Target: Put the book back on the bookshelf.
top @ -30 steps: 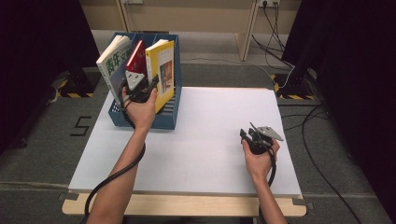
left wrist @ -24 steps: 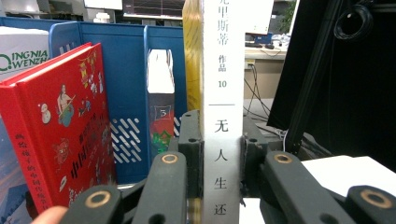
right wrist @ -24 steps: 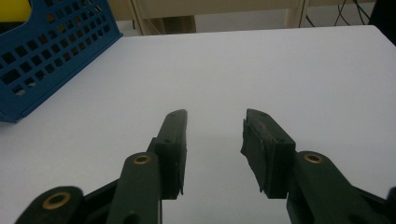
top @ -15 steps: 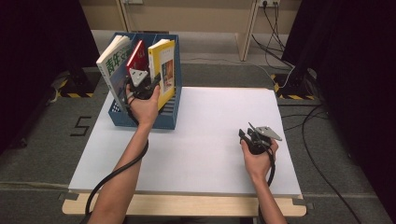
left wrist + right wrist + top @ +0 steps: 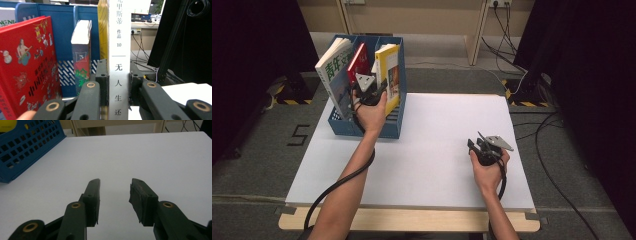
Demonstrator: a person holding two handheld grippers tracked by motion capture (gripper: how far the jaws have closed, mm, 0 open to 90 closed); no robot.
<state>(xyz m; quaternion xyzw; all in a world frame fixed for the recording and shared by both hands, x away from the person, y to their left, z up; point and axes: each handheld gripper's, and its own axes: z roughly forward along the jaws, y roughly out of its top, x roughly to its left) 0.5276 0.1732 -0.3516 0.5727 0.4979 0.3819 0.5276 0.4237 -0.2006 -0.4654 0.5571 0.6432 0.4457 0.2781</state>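
Fingers of the left gripper (image 5: 117, 82) are clamped on the white spine of a yellow-covered book (image 5: 119, 45), one pad on each side, spine upright between them with black Chinese print running down it. In the high view the left gripper (image 5: 371, 90) sits at the blue file rack (image 5: 382, 127) on the far left corner of the desk (image 5: 437, 150), and the yellow-covered book (image 5: 388, 70) stands in the rack's right-hand compartment, tilted a bit. Leftmost in the rack: a white book with green lettering (image 5: 332, 75), leaning. Next to it a red book (image 5: 358, 60), its illustrated red cover (image 5: 27, 67) close at the left of the left gripper view. Between the red book and the held one, a narrower book with a "5" on its spine (image 5: 82, 57) stands against the blue divider. Middle of the desk is bare white surface. Further right, the right gripper (image 5: 479, 150) rests low over the desk near the front right, held in the right hand (image 5: 487, 170), well apart from the rack. Its fingers (image 5: 115, 200) are spread apart, nothing between them, desk surface showing through the gap; a corner of the blue rack (image 5: 25, 147) is at the upper left of the right gripper view.
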